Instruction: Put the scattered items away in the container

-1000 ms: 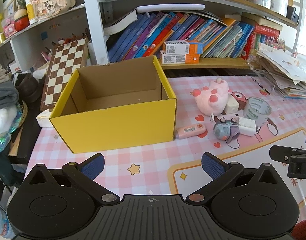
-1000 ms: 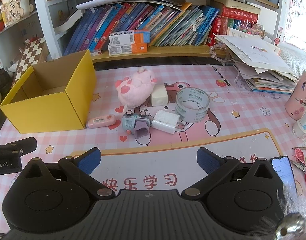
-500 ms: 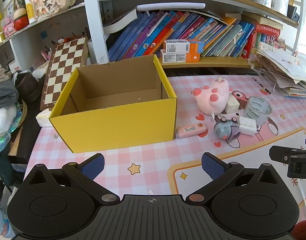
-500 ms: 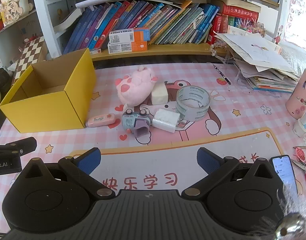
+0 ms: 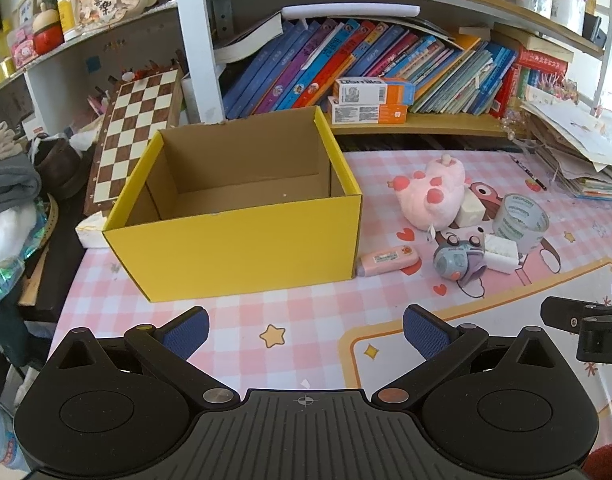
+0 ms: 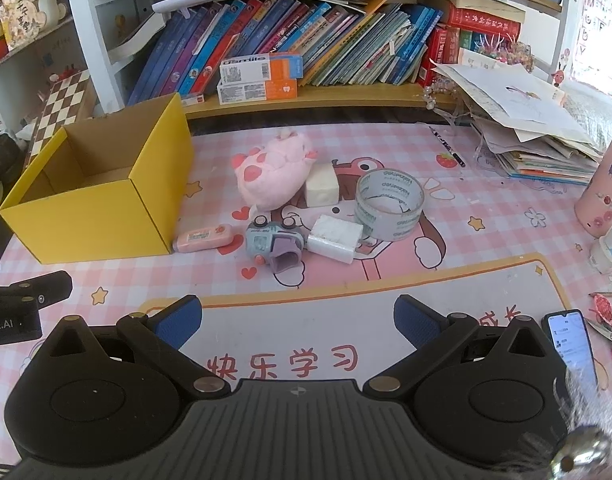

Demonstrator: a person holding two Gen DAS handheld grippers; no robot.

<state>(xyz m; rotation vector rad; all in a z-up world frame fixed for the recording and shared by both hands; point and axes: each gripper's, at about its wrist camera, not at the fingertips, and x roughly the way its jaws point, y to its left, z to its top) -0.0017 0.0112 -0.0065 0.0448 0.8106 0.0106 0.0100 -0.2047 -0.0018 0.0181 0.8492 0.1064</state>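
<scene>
From my left wrist camera, my left gripper (image 5: 304,330) hangs low over the bench (image 5: 266,320) with its fingers spread wide and nothing between them. The yellow box (image 5: 242,236) stands straight ahead, open at the top, and what I can see of its inside is bare cardboard. To its right lie the scattered things: a pink eraser case (image 5: 387,260) just beside the box's corner, a small toy camera (image 5: 456,264), a white charger (image 5: 501,254) touching it, a tape roll (image 5: 520,220), a pink plush (image 5: 432,196) and a white block (image 5: 472,210) tucked against the plush. By my judgement the tidying has not started; all six pieces are left to move.

From my right wrist camera, my right gripper (image 6: 298,322) is likewise spread and empty, hovering over the printed mat with the cluster ahead. The toy camera (image 6: 274,244) is nearest my fingers, the eraser case (image 6: 204,238) to its left against the box (image 6: 102,216), the charger (image 6: 334,238) to its right leaning on the tape roll (image 6: 388,204). The plush (image 6: 272,174) and white block (image 6: 322,190) sit behind. A phone (image 6: 572,342) lies at the right edge, well apart from the group.

Compared with a second ago, almost nothing differs: the items lie where they lay, both grippers keep the same opening, and the views have only drifted slightly.
</scene>
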